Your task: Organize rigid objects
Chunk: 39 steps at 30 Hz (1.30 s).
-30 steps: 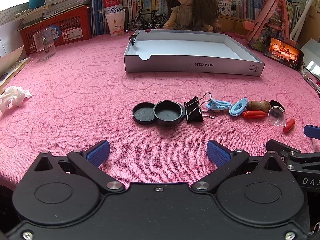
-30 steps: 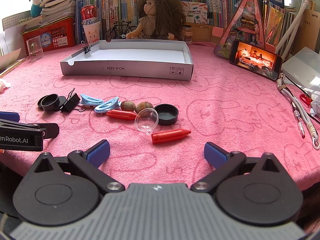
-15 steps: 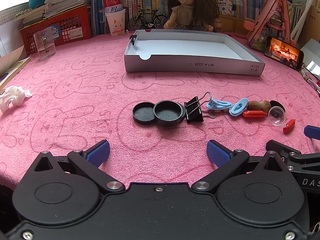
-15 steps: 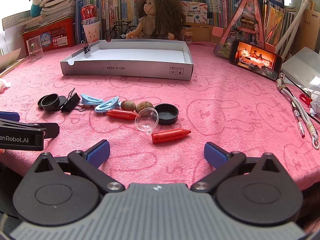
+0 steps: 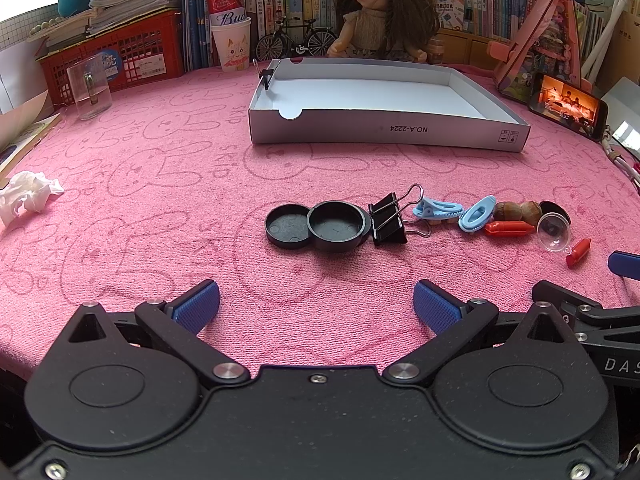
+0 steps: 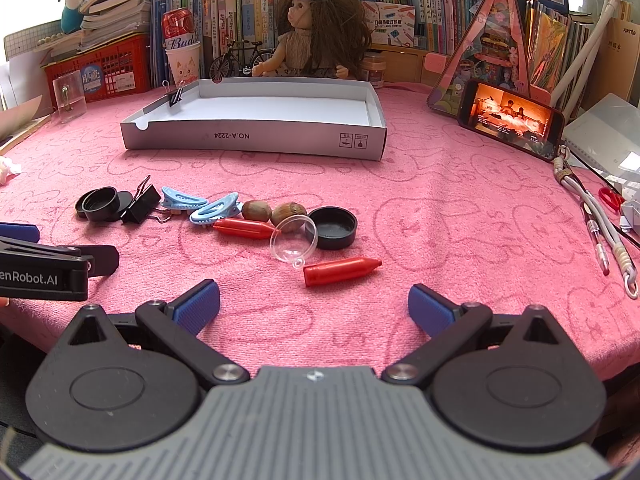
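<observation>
— Nothing has shifted since the earlier frames, as far as I can see; both grippers sit at the near edge just as they did a second ago.

— Agreed. Left gripper point(image 5: 316, 300) is released, fingers spread wide, nothing between them. Right gripper point(image 6: 314, 300) likewise, spread and empty.

— Why so wide?

— My guess: ready for a first pick. Everything lies loose in a row on the pink towel point(image 5: 160, 184), while the white box point(image 5: 384, 132) further back has a bare floor, with only a small black clip point(image 6: 175, 98) pinched on its far-left wall.

— So the task is barely begun?

— I judge so. From the left view the row runs left to right: two black caps point(image 5: 316, 230) touching, a binder clip point(image 5: 388, 222) just beside them, blue clips point(image 5: 438, 210), then nuts point(image 6: 274, 211) and red pieces.

— What does the right view add?

— It shows the right end properly: a clear dome point(image 6: 294, 242) leaning against a third black cap point(image 6: 332, 227), and the red crayon-shaped piece point(image 6: 342, 271) lying near, almost centred ahead of the right gripper. The left view crowds those at its edge. It also shows a phone point(image 6: 510, 118) and cords point(image 6: 600, 224) at far right.

— And the left view alone?

— A crumpled tissue point(image 5: 28, 196) at the left, and the caps straight ahead of its own fingers.
</observation>
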Each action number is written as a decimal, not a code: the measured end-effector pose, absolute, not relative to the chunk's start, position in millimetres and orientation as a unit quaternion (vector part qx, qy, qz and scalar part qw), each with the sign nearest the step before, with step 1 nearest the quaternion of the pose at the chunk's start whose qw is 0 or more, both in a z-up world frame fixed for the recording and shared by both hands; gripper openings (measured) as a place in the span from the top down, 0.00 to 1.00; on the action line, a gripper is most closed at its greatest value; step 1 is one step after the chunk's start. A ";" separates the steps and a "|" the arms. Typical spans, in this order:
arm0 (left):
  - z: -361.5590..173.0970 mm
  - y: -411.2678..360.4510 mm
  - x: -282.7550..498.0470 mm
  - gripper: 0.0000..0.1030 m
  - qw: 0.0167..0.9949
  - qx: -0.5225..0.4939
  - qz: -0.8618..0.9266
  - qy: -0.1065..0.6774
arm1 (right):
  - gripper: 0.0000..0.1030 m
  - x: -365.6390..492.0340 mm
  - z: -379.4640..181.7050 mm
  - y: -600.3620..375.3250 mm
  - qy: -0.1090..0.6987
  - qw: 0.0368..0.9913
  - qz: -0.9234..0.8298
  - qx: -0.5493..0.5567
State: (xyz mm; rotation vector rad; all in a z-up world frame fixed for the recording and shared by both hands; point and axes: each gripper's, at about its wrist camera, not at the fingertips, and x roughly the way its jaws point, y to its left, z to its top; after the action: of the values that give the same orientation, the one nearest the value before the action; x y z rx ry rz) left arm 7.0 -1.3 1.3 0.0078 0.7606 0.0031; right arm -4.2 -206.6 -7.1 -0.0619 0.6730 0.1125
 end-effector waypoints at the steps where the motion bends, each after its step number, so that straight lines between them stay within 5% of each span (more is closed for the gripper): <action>1: 1.3 -1.3 7.0 0.00 0.929 0.004 0.002 0.371 | 0.00 -4.2 -7.2 -206.6 0.330 0.942 0.055 -0.030; 39: -6.7 4.5 -4.3 0.00 0.939 0.008 -0.011 0.343 | 0.00 -5.9 -10.5 -210.7 0.323 0.944 0.058 -0.028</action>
State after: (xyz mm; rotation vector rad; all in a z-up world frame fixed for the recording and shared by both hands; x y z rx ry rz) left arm -4.3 4.5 -6.7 0.0172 0.7005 -0.0223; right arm -5.9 -210.7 -10.5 -0.0567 0.6577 0.1174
